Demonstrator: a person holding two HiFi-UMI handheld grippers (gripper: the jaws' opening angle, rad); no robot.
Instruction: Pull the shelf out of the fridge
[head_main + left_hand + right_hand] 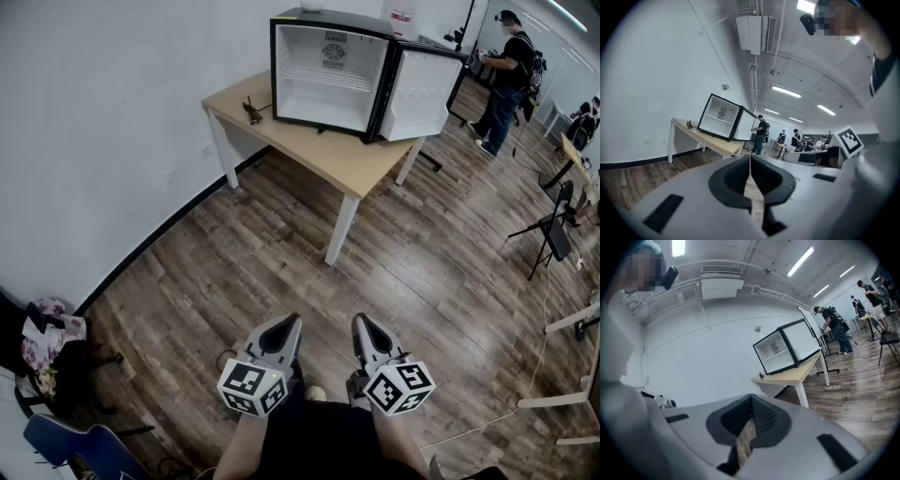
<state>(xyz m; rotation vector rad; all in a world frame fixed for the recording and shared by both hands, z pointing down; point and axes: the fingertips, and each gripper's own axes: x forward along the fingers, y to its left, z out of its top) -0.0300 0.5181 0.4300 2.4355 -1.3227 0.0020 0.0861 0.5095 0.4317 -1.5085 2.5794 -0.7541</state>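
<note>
A small black fridge (pixel 328 70) stands on a light wooden table (pixel 347 159) against the white wall, its door (pixel 420 92) swung open to the right. A white wire shelf (pixel 326 78) sits across the middle of its white inside. The fridge (pixel 721 117) also shows far off in the left gripper view, and the fridge (pixel 783 351) in the right gripper view. Both grippers are held low near the person's body, well away from the table. My left gripper (pixel 292 323) is shut and empty. My right gripper (pixel 360 323) is shut and empty.
A small dark object (pixel 253 112) lies on the table's left end. Wood floor stretches between me and the table. People (pixel 506 70) stand at the back right beside stands and tables. A chair (pixel 80 450) and a cluttered stand (pixel 47 342) sit at the left.
</note>
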